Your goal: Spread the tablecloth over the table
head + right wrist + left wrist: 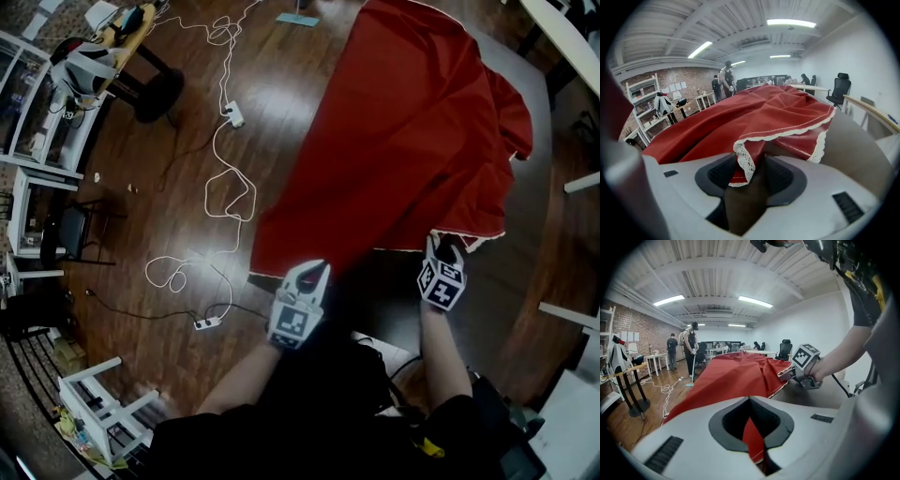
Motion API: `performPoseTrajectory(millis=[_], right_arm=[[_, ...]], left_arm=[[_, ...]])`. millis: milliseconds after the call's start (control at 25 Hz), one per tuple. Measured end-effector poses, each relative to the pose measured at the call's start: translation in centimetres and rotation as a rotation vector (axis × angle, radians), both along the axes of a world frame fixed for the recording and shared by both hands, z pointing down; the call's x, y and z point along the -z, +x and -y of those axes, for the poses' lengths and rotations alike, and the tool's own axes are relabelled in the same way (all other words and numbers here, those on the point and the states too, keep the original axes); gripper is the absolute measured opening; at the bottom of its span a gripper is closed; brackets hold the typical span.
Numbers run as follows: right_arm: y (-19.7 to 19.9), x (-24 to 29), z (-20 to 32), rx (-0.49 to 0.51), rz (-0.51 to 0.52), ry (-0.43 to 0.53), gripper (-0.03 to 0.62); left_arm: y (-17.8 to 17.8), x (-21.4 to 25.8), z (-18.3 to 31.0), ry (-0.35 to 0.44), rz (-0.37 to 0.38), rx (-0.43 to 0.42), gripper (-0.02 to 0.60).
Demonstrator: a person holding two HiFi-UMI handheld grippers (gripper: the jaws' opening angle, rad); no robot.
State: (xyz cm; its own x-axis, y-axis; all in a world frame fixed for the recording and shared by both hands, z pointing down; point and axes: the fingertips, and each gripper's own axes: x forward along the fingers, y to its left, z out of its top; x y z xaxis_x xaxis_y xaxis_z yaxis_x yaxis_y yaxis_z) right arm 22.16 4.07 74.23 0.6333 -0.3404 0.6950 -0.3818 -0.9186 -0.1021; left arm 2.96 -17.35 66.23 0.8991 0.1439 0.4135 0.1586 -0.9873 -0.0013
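- The red cloth point(403, 141) lies across the far and middle part of the dark worktop point(380, 274). Its left side hangs over the rim toward the floor point(187, 141), and its right side is bunched in folds.
- The near stretch of the worktop, in front of the person, is bare.
- The left gripper point(314, 272) has its jaws together, clamped on the cloth's near left corner; a red strip runs into them.
- The right gripper point(442, 246) sits at the near right corner. Its jaws stand apart, and the lace corner point(743, 161) droops into the gap without being pinched.
- The step in hand looks like drawing the near edge toward the person to cover the bare part.
- Next, I'd judge, the right jaws need to take hold of that lace corner, or let it lie if it is placed. Then both corners want an even pull, with the folds on the right smoothed flat.
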Motion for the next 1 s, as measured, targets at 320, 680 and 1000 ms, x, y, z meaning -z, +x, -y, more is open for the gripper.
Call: performPoseTrajectory(millis=[320, 680, 1000], right_arm=[[-0.8, 0.4, -1.2, 0.033, -0.002, 0.041, 0.018], [-6.4, 3.8, -7.1, 0.087, -0.020, 0.121, 0.018], [-11.0, 4.9, -14.2, 0.102, -0.026, 0.104, 0.018]], left_arm=[[-1.7, -1.8, -0.6, 0.038, 0.065, 0.039, 0.002], [-3.5, -0.7, -5.2, 0.080, 0.062, 0.093, 0.002], [-4.6, -0.1, -9.7, 0.095, 0.045, 0.106, 0.002]])
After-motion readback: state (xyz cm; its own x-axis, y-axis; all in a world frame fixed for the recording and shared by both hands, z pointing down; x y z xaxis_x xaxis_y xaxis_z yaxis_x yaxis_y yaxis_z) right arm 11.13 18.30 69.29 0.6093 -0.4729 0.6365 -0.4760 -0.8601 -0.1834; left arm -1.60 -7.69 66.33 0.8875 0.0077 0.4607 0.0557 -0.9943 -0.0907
